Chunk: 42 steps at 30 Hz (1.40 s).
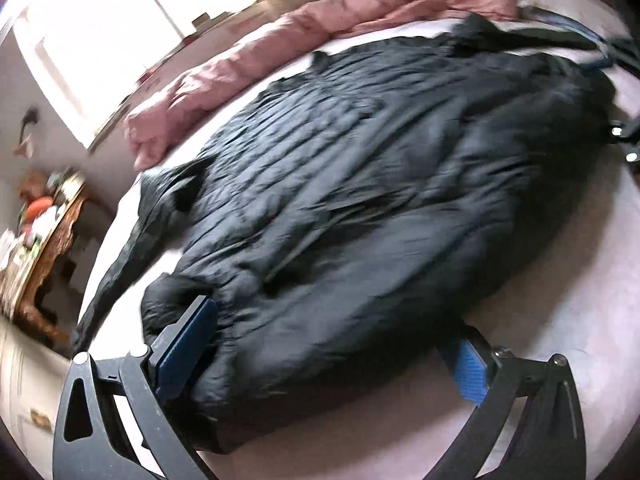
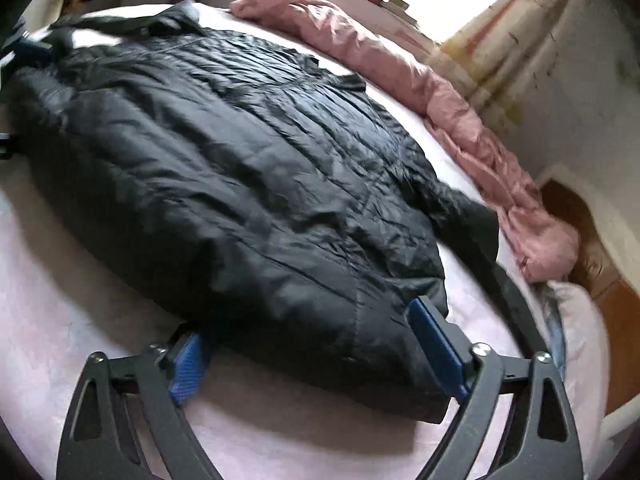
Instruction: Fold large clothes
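1. We are finding the left gripper [image 1: 328, 340] standing with its jaws wide apart, straddling the near edge of the black padded jacket [image 1: 360, 184]. Its left finger is lying on top of the bunched fabric at one corner, while its right finger is resting at the hem on the other side; the pads are not clamping the cloth.
2. We are finding the right gripper [image 2: 312, 336] also spread wide across the jacket's [image 2: 224, 168] near hem. One blue pad is lying at the hem's edge on the sheet, the other is sitting against the corner of the garment. We are seeing fabric between the jaws but no pinch on it.
3. Both grippers are angling down towards the bed from the near side, each tilted to one side in its own view.
4. The jacket is lying spread out flat on the pale pink sheet [image 1: 560, 300], filling most of the bed [image 2: 80, 280].
5. A crumpled pink quilt [image 1: 248, 64] is lying along the far edge of the bed, beyond the jacket [image 2: 452, 120].
6. A cluttered wooden table [image 1: 44, 240] is standing beside the bed in the left view.
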Motion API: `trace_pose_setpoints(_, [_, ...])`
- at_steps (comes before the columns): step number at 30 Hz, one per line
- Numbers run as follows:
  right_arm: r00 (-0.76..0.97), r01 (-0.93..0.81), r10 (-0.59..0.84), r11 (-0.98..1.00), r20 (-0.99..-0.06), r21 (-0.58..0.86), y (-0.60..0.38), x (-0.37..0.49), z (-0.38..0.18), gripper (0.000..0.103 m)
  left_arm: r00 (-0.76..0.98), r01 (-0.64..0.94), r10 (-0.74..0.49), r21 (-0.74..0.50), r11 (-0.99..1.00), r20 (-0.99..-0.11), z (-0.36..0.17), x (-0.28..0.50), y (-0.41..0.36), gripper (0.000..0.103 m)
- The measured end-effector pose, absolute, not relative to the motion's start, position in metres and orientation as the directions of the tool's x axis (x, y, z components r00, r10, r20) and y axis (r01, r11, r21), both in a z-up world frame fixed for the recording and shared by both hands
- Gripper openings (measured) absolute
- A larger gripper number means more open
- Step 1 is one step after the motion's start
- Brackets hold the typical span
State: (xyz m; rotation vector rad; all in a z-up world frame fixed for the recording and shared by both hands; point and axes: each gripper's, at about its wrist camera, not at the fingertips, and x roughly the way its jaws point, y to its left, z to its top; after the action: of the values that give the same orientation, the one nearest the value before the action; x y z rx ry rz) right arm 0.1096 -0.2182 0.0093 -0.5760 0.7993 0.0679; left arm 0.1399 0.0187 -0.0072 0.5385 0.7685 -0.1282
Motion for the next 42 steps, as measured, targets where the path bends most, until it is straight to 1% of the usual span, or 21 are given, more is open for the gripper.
trace_pose_setpoints(2, [0.668, -0.286, -0.105, 0.878, -0.737, -0.384, -0.228, 0.115, 0.012, 0.069, 0.714, 0.271, 0.091, 0.394, 0.878, -0.694, -0.007, 0.145, 0.031, 0.098])
trace_pose_setpoints(3, [0.654, -0.288, -0.083, 0.892, -0.752, -0.348, -0.233, 0.118, 0.012, 0.066, 0.708, 0.267, 0.086, 0.378, 0.886, -0.701, -0.007, 0.146, 0.036, 0.085])
trace_pose_setpoints(4, [0.649, -0.285, -0.073, 0.899, -0.757, -0.331, -0.236, 0.12, 0.013, 0.063, 0.696, 0.265, 0.074, 0.352, 0.898, -0.714, -0.007, 0.149, 0.042, 0.068])
trace_pose_setpoints(5, [0.648, -0.28, -0.067, 0.906, -0.759, -0.319, -0.238, 0.12, 0.014, 0.055, 0.687, 0.265, 0.059, 0.325, 0.908, -0.725, -0.008, 0.15, 0.046, 0.06])
trace_pose_setpoints(6, [0.648, -0.278, -0.05, 0.914, -0.76, -0.297, -0.241, 0.121, 0.015, 0.049, 0.681, 0.264, 0.036, 0.292, 0.919, -0.732, -0.007, 0.151, 0.049, 0.046])
trace_pose_setpoints(7, [0.648, -0.282, -0.023, 0.921, -0.761, -0.268, -0.242, 0.121, 0.018, 0.045, 0.684, 0.266, 0.011, 0.265, 0.927, -0.729, -0.004, 0.15, 0.052, 0.039])
trace_pose_setpoints(8, [0.65, -0.283, -0.007, 0.926, -0.76, -0.251, -0.244, 0.122, 0.019, 0.041, 0.693, 0.269, -0.004, 0.254, 0.929, -0.721, 0.001, 0.147, 0.052, 0.037])
trace_pose_setpoints(10, [0.677, -0.269, 0.004, 0.932, -0.736, -0.242, -0.245, 0.119, 0.026, 0.038, 0.725, 0.253, -0.01, 0.253, 0.934, -0.689, 0.014, 0.139, 0.051, 0.035])
trace_pose_setpoints(12, [0.699, -0.264, 0.003, 0.93, -0.715, -0.254, -0.242, 0.115, 0.032, 0.038, 0.738, 0.244, -0.03, 0.226, 0.943, -0.674, 0.026, 0.135, 0.055, 0.034])
trace_pose_setpoints(15, [0.705, -0.274, 0.012, 0.927, -0.709, -0.257, -0.243, 0.11, 0.044, 0.038, 0.708, 0.256, -0.044, 0.198, 0.946, -0.705, 0.036, 0.136, 0.056, 0.035])
trace_pose_setpoints(17, [0.682, -0.305, 0.027, 0.919, -0.731, -0.25, -0.243, 0.11, 0.051, 0.038, 0.682, 0.252, -0.029, 0.197, 0.948, -0.731, 0.036, 0.142, 0.058, 0.042])
trace_pose_setpoints(19, [0.658, -0.325, 0.022, 0.91, -0.753, -0.258, -0.243, 0.116, 0.052, 0.039, 0.627, 0.246, -0.02, 0.174, 0.953, -0.779, 0.029, 0.155, 0.063, 0.059])
trace_pose_setpoints(20, [0.639, -0.332, 0.019, 0.908, -0.769, -0.254, -0.244, 0.122, 0.052, 0.044, 0.607, 0.243, -0.015, 0.168, 0.955, -0.794, 0.026, 0.162, 0.066, 0.06])
trace_pose_setpoints(21, [0.625, -0.333, 0.016, 0.91, -0.78, -0.248, -0.247, 0.129, 0.052, 0.052, 0.6, 0.247, -0.021, 0.16, 0.956, -0.799, 0.026, 0.166, 0.068, 0.061])
trace_pose_setpoints(22, [0.616, -0.329, 0.016, 0.913, -0.788, -0.239, -0.25, 0.135, 0.054, 0.055, 0.601, 0.251, -0.036, 0.146, 0.957, -0.798, 0.03, 0.171, 0.07, 0.063])
trace_pose_setpoints(26, [0.661, -0.289, 0.008, 0.926, -0.751, -0.244, -0.256, 0.156, 0.077, 0.061, 0.665, 0.215, -0.029, 0.154, 0.964, -0.747, 0.058, 0.195, 0.074, 0.071])
trace_pose_setpoints(28, [0.684, -0.263, -0.016, 0.927, -0.729, -0.266, -0.253, 0.175, 0.09, 0.064, 0.679, 0.184, 0.009, 0.182, 0.966, -0.734, 0.066, 0.219, 0.075, 0.08])
trace_pose_setpoints(30, [0.694, -0.233, -0.049, 0.928, -0.718, -0.289, -0.252, 0.2, 0.096, 0.069, 0.666, 0.157, 0.031, 0.181, 0.971, -0.745, 0.063, 0.246, 0.076, 0.08])
trace_pose_setpoints(34, [0.66, -0.194, -0.045, 0.954, -0.75, -0.228, -0.25, 0.262, 0.088, 0.069, 0.665, 0.121, 0.059, 0.185, 0.975, -0.744, 0.044, 0.298, 0.072, 0.08])
trace_pose_setpoints(39, [0.675, -0.126, -0.03, 0.98, -0.737, -0.155, -0.247, 0.312, 0.064, 0.069, 0.654, 0.067, 0.008, 0.069, 0.995, -0.757, 0.012, 0.334, 0.088, 0.08])
trace_pose_setpoints(42, [0.693, -0.086, 0.015, 0.994, -0.721, -0.062, -0.258, 0.324, 0.044, 0.069, 0.699, 0.063, -0.057, -0.019, 0.998, -0.713, -0.006, 0.336, 0.097, 0.082])
